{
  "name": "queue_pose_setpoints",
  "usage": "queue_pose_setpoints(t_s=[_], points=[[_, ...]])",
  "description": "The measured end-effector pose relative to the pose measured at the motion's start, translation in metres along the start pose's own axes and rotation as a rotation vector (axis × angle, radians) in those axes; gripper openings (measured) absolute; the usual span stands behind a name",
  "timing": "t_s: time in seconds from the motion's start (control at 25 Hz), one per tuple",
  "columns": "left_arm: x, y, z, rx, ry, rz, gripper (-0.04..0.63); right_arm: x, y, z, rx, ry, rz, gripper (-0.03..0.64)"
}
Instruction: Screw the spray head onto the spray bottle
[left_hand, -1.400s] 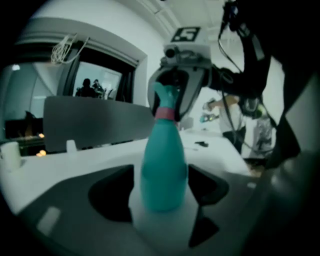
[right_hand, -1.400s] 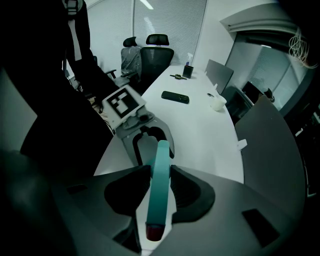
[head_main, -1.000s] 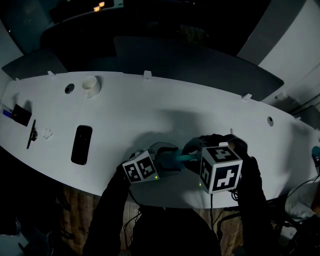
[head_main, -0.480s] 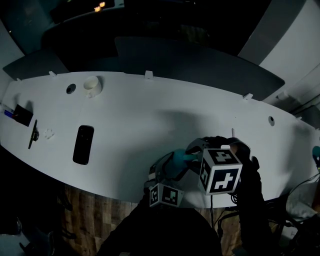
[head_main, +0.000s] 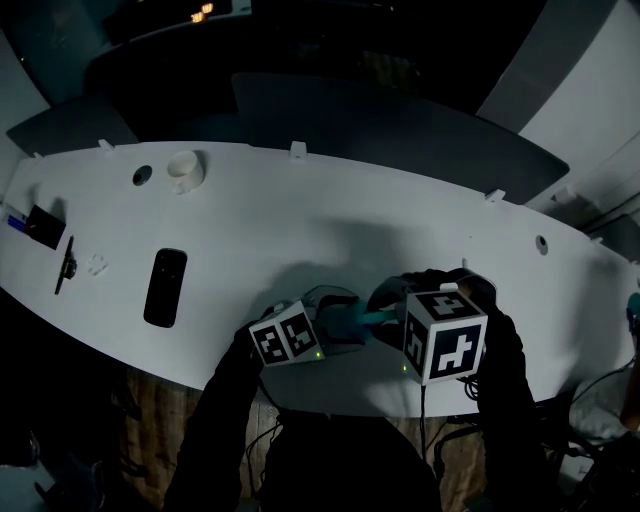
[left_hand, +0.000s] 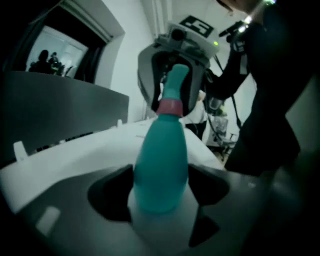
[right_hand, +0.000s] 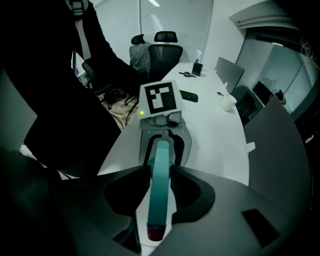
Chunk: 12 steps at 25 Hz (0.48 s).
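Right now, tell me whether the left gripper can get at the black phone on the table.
Probably not. The left gripper is shut on the teal spray bottle, whose top the right gripper also clamps. The table between it and the black phone looks bare, so only the load hinders.

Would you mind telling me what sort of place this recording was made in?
Probably an office meeting room: a long white table, black office chairs at its far end, window blinds behind them, and a cup on the table.
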<state>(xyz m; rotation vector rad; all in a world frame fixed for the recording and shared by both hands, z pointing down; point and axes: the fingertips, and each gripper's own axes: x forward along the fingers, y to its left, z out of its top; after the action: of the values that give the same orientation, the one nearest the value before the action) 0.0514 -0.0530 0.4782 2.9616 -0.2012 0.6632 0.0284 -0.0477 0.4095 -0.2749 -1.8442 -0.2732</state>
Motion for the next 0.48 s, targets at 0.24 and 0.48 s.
queue_pose_setpoints(t_s=[0.24, 0.48], points=[[0.0078, 0.0041, 0.0032, 0.01, 0.003, 0.1, 0.341, 0.0004, -0.0017, -0.0063, -0.004, 0.132, 0.002, 0.13], [0.0087, 0.0071, 0.0036, 0.007, 0.029, 0.307, 0.341, 0.0007, -0.0041, -0.0084, 0.073, 0.202, -0.05, 0.13]])
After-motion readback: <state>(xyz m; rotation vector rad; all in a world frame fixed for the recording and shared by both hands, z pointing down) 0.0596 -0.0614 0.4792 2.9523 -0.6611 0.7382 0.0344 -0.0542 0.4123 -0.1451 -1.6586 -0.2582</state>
